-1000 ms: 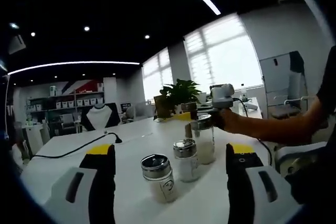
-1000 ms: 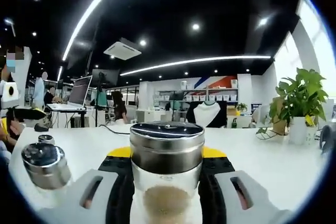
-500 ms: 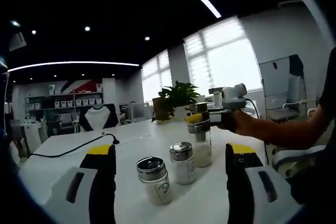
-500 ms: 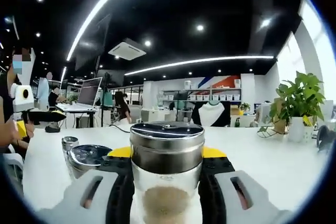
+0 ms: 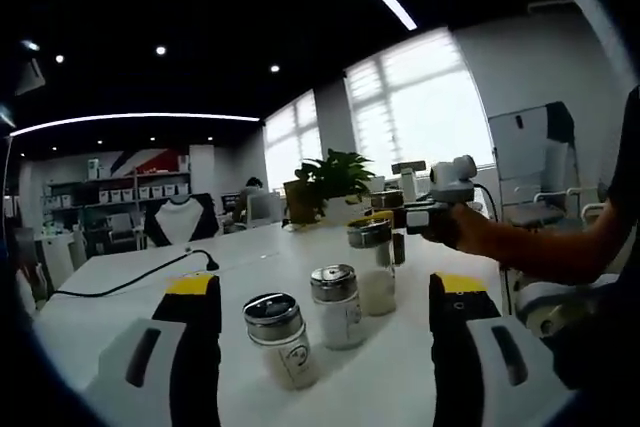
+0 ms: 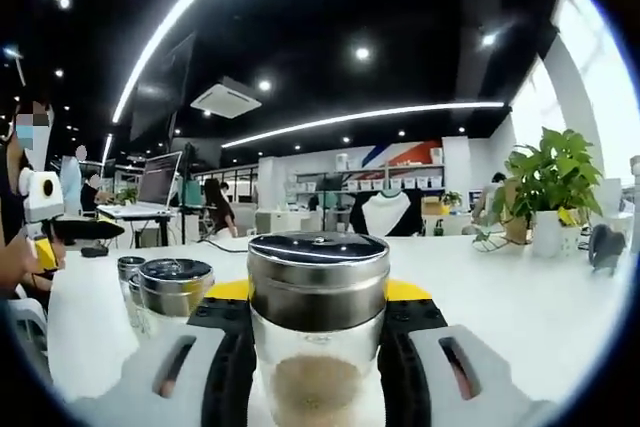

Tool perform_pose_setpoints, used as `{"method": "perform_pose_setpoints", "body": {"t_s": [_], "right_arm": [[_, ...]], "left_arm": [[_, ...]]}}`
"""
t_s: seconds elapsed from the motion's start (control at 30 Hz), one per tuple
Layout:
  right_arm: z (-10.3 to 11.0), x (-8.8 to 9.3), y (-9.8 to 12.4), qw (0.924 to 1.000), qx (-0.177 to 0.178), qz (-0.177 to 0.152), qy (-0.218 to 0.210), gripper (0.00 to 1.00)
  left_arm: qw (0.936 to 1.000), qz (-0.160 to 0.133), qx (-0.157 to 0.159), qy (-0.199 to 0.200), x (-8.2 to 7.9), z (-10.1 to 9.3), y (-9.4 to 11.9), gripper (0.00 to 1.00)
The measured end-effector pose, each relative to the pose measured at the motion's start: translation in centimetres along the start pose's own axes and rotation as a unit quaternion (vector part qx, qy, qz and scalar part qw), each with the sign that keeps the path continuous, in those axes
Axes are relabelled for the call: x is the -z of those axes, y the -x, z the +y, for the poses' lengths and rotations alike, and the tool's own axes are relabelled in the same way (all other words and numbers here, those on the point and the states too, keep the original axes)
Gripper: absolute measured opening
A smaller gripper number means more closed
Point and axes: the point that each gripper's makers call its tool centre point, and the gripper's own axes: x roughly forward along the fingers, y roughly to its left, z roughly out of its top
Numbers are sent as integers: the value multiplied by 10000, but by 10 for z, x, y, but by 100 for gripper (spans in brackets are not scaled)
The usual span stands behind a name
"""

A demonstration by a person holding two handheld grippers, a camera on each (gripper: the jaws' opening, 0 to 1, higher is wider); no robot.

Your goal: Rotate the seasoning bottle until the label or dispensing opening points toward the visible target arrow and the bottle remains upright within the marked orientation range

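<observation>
Glass bottle (image 6: 318, 347) upright, clamped between my right gripper (image 6: 318, 367) jaws; turning step in hand. Left gripper (image 5: 325, 347) open, idle. Arrow unseen; next, twist level.

Right gripper (image 5: 385, 219) grips upright seasoning bottle (image 5: 373, 265).

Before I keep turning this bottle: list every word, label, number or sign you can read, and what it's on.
No text is readable.
Nearest seasoning bottle: small round mark on the glass, too blurred to read.
Middle bottle: faint mark on the glass, unreadable.
Bottle in the right gripper's jaws: no label showing.
Boxes on the far shelves: too small to read.
</observation>
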Motion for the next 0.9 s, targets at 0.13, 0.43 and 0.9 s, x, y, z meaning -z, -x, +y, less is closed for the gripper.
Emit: {"method": "perform_pose_setpoints", "body": {"t_s": [0.13,0.43,0.9], "right_arm": [[-1,-3,13,9999,83,45,43,45],[6,-9,36,9999,33,121,92,45],[65,-39,57,9933,-1141,-139,77,45]], "left_arm": [[10000,-54,29,22,-2,-2,0,90],[9994,-216,163,236,-8,-11,-2,92],[9977,-156,527,404,-1,-35,-11,90]]}}
